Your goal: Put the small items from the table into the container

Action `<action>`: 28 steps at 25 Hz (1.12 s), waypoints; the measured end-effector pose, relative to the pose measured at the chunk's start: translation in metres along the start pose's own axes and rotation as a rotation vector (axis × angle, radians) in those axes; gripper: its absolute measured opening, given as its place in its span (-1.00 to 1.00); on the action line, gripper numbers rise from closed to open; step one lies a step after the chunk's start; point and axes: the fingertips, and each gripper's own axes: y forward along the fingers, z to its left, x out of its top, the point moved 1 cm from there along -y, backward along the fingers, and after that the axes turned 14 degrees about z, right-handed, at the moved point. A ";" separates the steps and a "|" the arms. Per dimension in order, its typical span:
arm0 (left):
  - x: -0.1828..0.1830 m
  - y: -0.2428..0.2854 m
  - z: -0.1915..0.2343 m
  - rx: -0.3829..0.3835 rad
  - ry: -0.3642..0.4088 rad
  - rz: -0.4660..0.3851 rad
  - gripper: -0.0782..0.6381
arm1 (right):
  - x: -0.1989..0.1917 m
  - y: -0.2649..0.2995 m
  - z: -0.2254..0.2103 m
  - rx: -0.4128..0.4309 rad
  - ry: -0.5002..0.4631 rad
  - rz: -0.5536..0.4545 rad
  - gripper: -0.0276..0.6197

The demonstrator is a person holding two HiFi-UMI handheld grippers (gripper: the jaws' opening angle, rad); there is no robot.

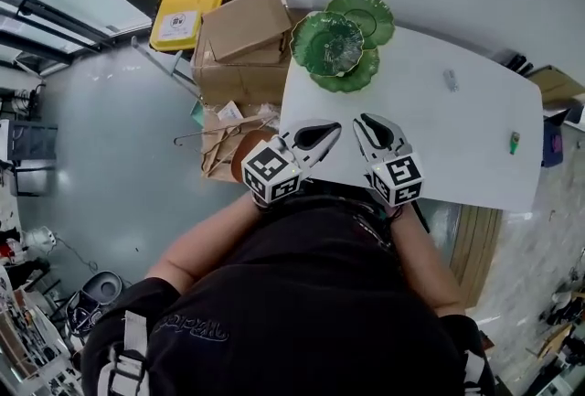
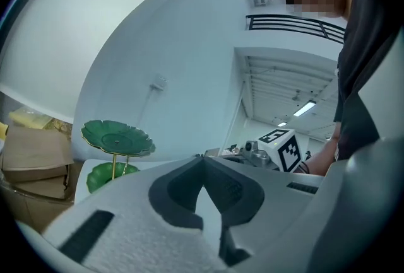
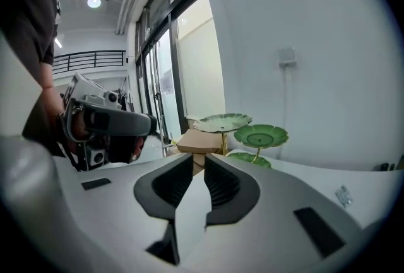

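the white table (image 1: 439,129) is carrying a green tiered dish (image 1: 343,42) at its far left corner, standing upright with its upper plates raised on a thin gold stem. two small items are lying on the tabletop, well apart from the dish and from each other: a grey item (image 1: 450,79) is sitting toward the far edge, right of the middle, and a green item (image 1: 514,143) is lying close to the right edge, toward the near right corner. what either item is cannot be made out. neither is being touched. both grippers are hanging side by side over the left part of the near edge, pointing toward the far side. the left gripper (image 1: 335,128) is showing its jaws with tips meeting and nothing caught between them. the right gripper (image 1: 362,121) is showing its jaws standing a narrow slit apart, also with nothing between them. cardboard boxes (image 1: 242,33) are sitting on the floor just beyond the table's left edge, with a yellow object (image 1: 187,15) lying beside them.
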 end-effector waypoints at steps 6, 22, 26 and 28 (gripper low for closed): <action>-0.008 -0.007 -0.011 -0.014 -0.003 -0.015 -0.76 | 0.001 -0.031 0.039 -0.050 -0.013 -0.087 -0.86; -0.004 -0.003 -0.011 -0.044 -0.030 -0.031 -0.76 | -0.006 -0.041 0.033 -0.088 0.040 -0.086 -0.86; -0.004 0.004 -0.017 -0.075 -0.024 -0.028 -0.76 | -0.013 -0.042 0.030 -0.095 0.068 -0.067 -0.86; -0.008 0.012 -0.021 -0.100 -0.023 -0.019 -0.76 | -0.018 -0.043 0.029 -0.099 0.079 -0.057 -0.86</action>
